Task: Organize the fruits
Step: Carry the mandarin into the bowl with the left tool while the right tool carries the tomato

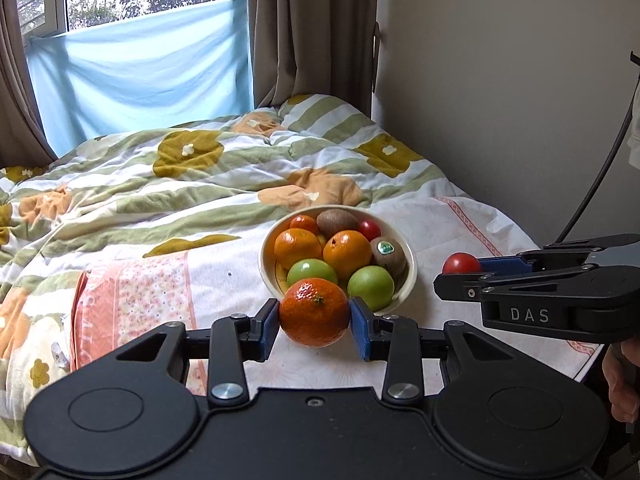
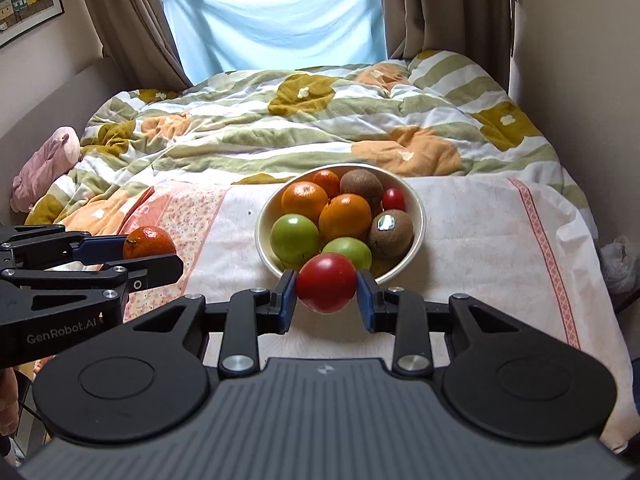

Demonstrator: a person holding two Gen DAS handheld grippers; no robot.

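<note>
Both grippers have fruit clamped in their jaws, left (image 1: 315, 312) on a mandarin (image 1: 314, 306), right (image 2: 327, 284) on a tomato (image 2: 326, 282), hanging just short of the bowl (image 2: 418, 216) on the bed, so I'd keep them level and set each down gently.

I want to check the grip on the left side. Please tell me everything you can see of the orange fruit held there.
The mandarin is round, deep orange, with glossy dimpled peel and a small dark stem scar facing up and to the right. It looks whole and unpeeled. The left tool is shut on it: one blue pad presses each side. It hangs clear above the pale cloth, in front of the fruit bowl. In the right wrist view it shows again.
</note>
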